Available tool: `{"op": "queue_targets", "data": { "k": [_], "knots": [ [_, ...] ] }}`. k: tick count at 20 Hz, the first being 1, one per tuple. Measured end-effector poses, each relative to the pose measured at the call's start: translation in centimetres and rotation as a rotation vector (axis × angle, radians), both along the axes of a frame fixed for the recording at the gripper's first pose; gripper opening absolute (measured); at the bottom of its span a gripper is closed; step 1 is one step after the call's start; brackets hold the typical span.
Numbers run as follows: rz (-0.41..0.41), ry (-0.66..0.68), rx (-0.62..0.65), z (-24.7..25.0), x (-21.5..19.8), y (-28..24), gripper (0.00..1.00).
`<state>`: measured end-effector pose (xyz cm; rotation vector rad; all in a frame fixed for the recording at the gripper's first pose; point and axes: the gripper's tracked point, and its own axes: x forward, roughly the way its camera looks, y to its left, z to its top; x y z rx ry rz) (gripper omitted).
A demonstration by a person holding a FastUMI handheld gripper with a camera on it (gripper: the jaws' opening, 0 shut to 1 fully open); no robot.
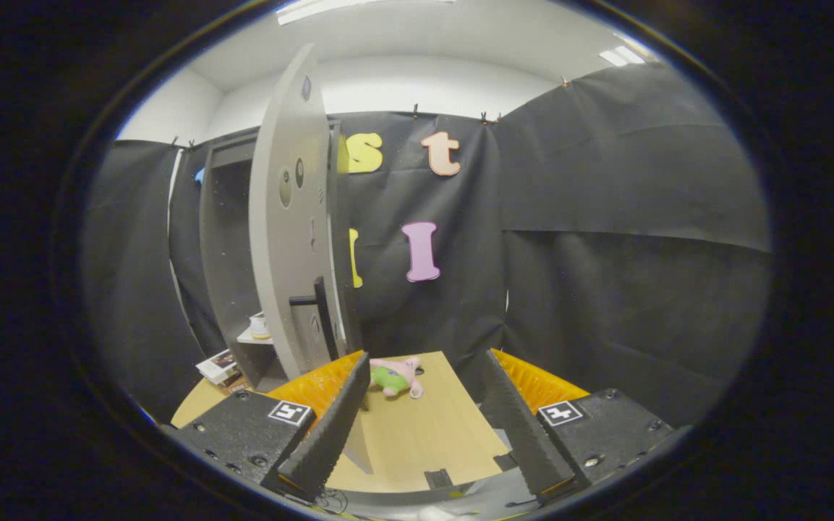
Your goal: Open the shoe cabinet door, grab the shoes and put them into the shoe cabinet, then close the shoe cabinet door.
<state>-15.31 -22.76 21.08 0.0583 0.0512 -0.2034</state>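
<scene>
Black cloth walls close in a booth around a pale wooden tabletop point(431, 434), over which the tool point(427, 416) hangs with its fingers spread wide and nothing between them. Just beyond the left finger the cabinet door point(290, 231) stands swung open, edge-on, its dark handle point(319, 315) jutting out and its lower edge cut off behind that finger. A small pink-and-green shoe point(397, 376) lies on the tabletop ahead of the fingers, while the cabinet point(225, 246) interior is mostly hidden by the door, showing a shelf with a small, unclear object point(260, 325).
</scene>
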Motion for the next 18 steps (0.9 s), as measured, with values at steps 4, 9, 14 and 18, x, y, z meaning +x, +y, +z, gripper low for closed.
{"op": "queue_targets", "data": {
  "k": [4, 9, 14, 18],
  "knots": [
    [0.016, 0.011, 0.021, 0.2, 4.7, 1.0, 0.99],
    [0.053, 0.018, -0.006, 0.4, 7.2, 2.4, 0.98],
    [0.093, 0.043, -0.018, 0.3, 7.4, 3.2, 0.97],
    [0.051, 0.034, -0.074, 0.5, 7.5, 3.5, 0.93]
  ]
}}
